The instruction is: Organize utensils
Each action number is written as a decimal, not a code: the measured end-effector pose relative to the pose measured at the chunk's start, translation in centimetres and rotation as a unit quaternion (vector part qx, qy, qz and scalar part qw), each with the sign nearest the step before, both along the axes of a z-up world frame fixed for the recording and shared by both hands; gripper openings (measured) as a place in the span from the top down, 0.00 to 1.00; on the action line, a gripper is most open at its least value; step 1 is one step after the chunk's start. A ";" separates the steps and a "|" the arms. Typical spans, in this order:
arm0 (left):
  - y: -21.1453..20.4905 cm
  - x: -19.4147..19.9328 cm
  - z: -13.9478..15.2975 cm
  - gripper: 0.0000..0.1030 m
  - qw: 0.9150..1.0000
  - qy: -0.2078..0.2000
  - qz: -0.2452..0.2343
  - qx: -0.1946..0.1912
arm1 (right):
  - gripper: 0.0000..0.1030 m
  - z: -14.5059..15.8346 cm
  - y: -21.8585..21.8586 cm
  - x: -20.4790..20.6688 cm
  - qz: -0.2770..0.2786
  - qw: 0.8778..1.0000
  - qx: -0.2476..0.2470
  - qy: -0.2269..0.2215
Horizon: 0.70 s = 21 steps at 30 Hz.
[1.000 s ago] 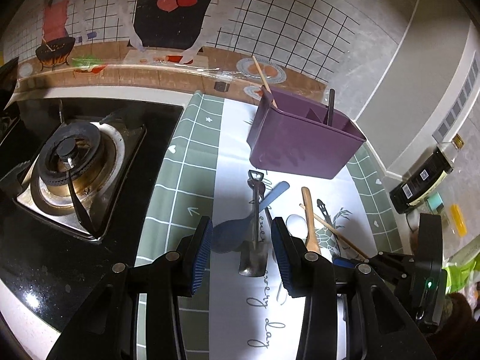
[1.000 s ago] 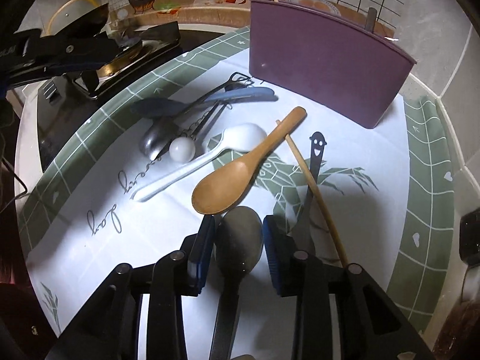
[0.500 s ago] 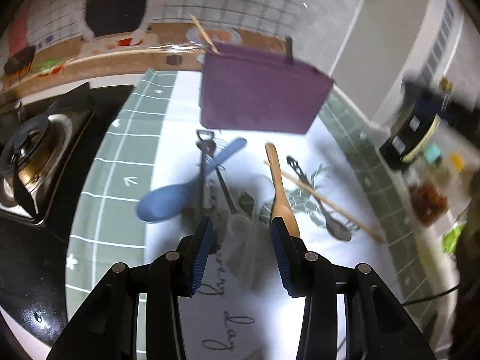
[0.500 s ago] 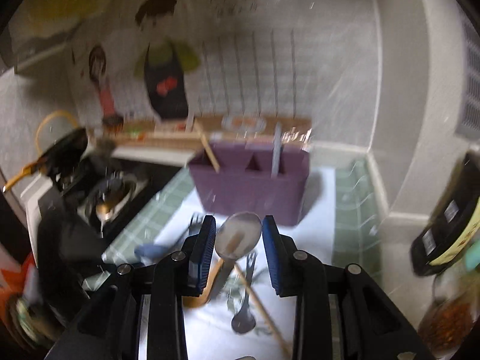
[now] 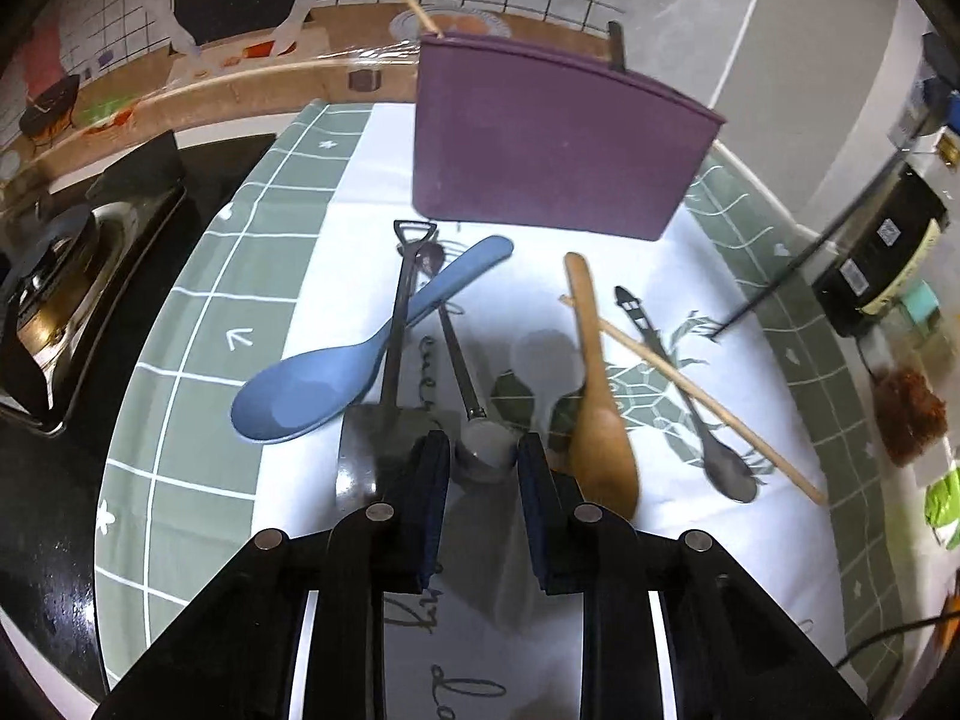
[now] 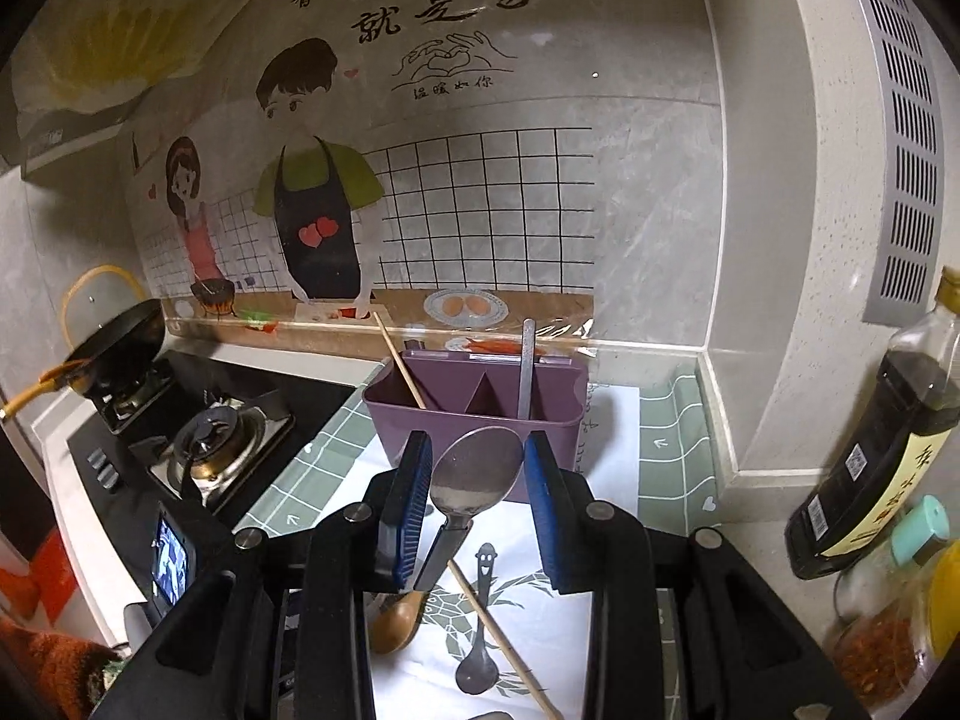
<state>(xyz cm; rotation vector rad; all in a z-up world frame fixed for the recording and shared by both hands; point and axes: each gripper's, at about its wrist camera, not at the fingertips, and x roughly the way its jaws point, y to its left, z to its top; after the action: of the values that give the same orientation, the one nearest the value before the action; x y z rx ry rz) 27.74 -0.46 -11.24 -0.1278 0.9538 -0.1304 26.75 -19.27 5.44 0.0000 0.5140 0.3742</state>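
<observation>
A purple utensil holder (image 5: 558, 138) stands at the back of the mat; it also shows in the right wrist view (image 6: 474, 408) with a chopstick and a metal handle inside. My left gripper (image 5: 483, 468) is low over the mat, its jaws around the bowl of a white spoon (image 5: 483, 441); I cannot tell if they pinch it. A blue spoon (image 5: 336, 366), a metal spatula (image 5: 390, 384), a wooden spoon (image 5: 600, 414), a black spoon (image 5: 702, 420) and a chopstick (image 5: 702, 402) lie around. My right gripper (image 6: 477, 480) holds a metal spoon (image 6: 474, 474) raised before the holder.
A gas stove (image 6: 204, 438) with a pan (image 6: 114, 336) is on the left. A soy sauce bottle (image 6: 882, 444) and spice jars (image 6: 894, 630) stand at the right by the wall. The mat (image 5: 198, 324) covers the counter.
My right gripper has lifted the metal spoon off the mat and tilted up toward the holder. My left gripper has moved right and down over the white spoon.
</observation>
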 end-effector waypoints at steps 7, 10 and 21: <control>-0.1 1.0 -0.1 0.77 1.000 -0.004 0.009 0.002 | 0.72 -0.5 0.8 -0.1 -0.003 1.000 -0.018 0.004; 0.1 0.4 0.4 0.78 1.000 -0.012 0.004 0.015 | 0.72 -0.6 0.8 -0.2 -0.005 1.000 -0.025 0.005; 2.2 -3.7 8.8 0.78 0.996 -0.070 -0.062 0.001 | 0.72 -1.0 -1.1 -1.3 -0.012 1.000 -0.015 0.015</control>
<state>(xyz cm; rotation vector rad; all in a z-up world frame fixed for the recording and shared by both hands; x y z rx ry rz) 24.06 1.75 -2.42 -0.0561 0.8215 -0.2498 25.48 -20.40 4.40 -0.0167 0.5481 0.3439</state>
